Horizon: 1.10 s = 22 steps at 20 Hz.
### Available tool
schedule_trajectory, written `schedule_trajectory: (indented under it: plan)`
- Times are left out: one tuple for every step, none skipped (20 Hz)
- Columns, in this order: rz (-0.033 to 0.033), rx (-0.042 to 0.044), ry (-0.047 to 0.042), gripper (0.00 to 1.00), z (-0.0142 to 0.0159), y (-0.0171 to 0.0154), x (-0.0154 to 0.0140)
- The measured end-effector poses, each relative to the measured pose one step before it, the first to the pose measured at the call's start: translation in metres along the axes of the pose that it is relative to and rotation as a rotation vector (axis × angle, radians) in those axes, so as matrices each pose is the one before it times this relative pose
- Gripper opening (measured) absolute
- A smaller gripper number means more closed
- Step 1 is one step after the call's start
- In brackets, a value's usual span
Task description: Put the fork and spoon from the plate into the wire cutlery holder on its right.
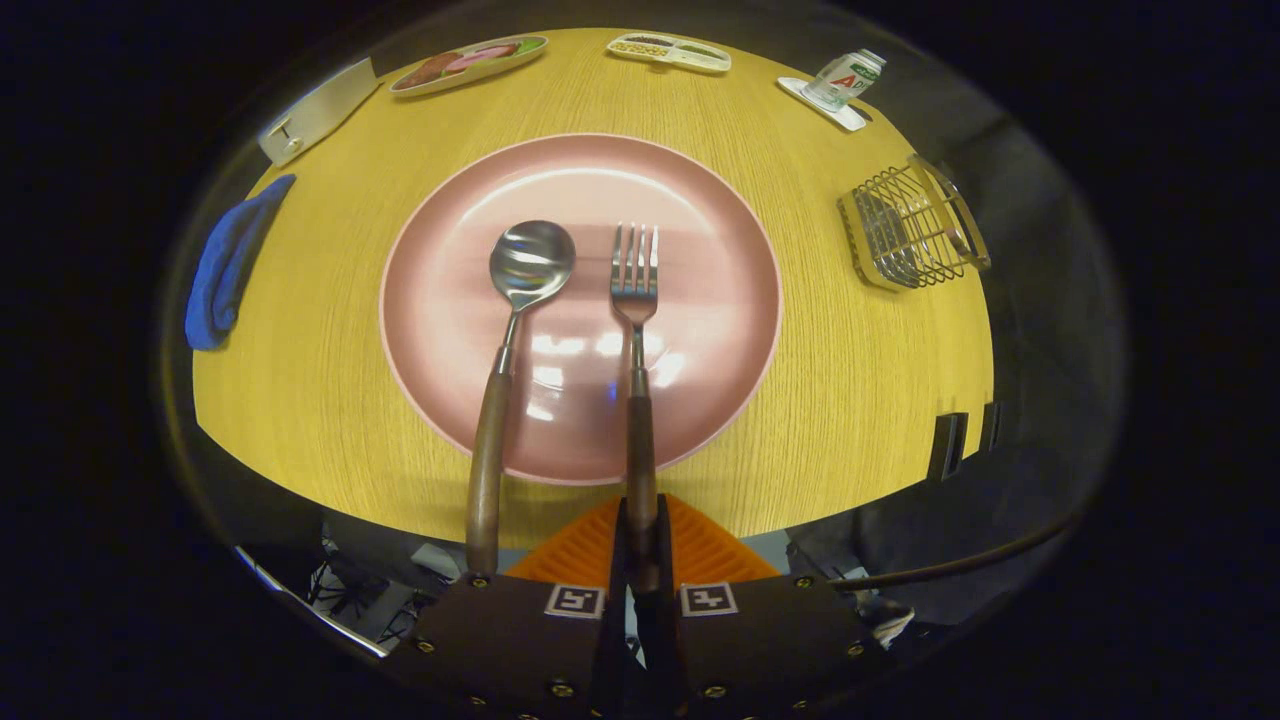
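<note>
Two fingers of the hand-held gripper (641, 545) reach forward low over the near edge of the desk (300, 380), pointing straight toward the plate (700, 200). No hand or sleeve of the person can be seen.

The round plate sits in the middle of the desk and carries both utensils side by side. The spoon (508, 340) lies on the left with its bowl toward the far side and its wooden handle running off the near rim, ending just left of the fingers. The fork (637, 340) lies to its right, tines pointing away. The wire cutlery holder (912, 232) stands on the desk to the right of the plate, well apart from it, and looks empty.

The fingers are drawn nearly together and clamp the end of the fork's wooden handle between them, the fork's head resting on the plate.
</note>
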<state>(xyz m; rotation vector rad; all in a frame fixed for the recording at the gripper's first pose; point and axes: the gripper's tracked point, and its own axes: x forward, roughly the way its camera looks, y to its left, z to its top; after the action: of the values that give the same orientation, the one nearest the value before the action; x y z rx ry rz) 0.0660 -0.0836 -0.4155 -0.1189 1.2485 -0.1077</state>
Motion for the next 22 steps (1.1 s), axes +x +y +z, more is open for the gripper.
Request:
schedule_trajectory:
  plan:
    - [-0.02115, -0.00564, -0.02211, 0.14, 0.00340, -0.00290, -0.00151]
    - [-0.02241, -0.00567, -0.01284, 0.14, 0.00266, -0.00408, -0.00396]
    - [-0.00969, -0.00465, -0.02045, 0.14, 0.00374, -0.00084, -0.00354]
    - [0.00299, -0.00023, -0.01262, 0.09, 0.00415, 0.00129, -0.00097]
    - [0.00210, 0.00859, -0.00741, 0.07, 0.00132, 0.00166, -0.00180]
    - [0.00376, 0.00370, -0.00647, 0.08, 0.00165, 0.00159, -0.00198]
    - [0.00405, 0.00162, -0.00970, 0.08, 0.00157, 0.00121, -0.00185]
    - [0.00032, 0.00044, -0.00968, 0.07, 0.00239, 0.00087, -0.00238]
    - [-0.00126, 0.00197, -0.00721, 0.08, 0.00043, 0.00036, -0.00247]
    - [-0.00172, -0.00034, -0.00697, 0.08, 0.00217, 0.00040, -0.00189]
    - [-0.00077, -0.00216, -0.00697, 0.08, 0.00129, 0.00058, -0.00227]
    - [-0.00233, -0.00330, -0.00807, 0.07, 0.00206, 0.00011, -0.00301]
    - [-0.00294, -0.00094, -0.00901, 0.07, 0.00210, 0.00009, -0.00314]
    - [-0.00183, -0.00004, -0.01158, 0.07, 0.00357, -0.00012, -0.00504]
    - [-0.00042, 0.00399, -0.01533, 0.07, 0.00404, 0.00038, -0.00448]
    - [-0.00263, 0.00575, -0.01251, 0.07, 0.00493, -0.00097, -0.00526]
    - [-0.00525, 0.00479, -0.01206, 0.08, 0.00458, -0.00203, -0.00455]
    - [-0.00585, 0.00131, -0.01128, 0.07, 0.00493, -0.00268, -0.00540]
    - [-0.00686, 0.00136, -0.01260, 0.07, 0.00464, -0.00275, -0.00380]
    - [-0.00627, 0.00609, -0.01127, 0.07, 0.00513, -0.00382, -0.00495]
    - [-0.00541, 0.00900, -0.01337, 0.07, 0.00424, -0.00385, -0.00485]
    - [-0.00806, 0.01175, -0.01193, 0.07, 0.00491, -0.00512, -0.00497]
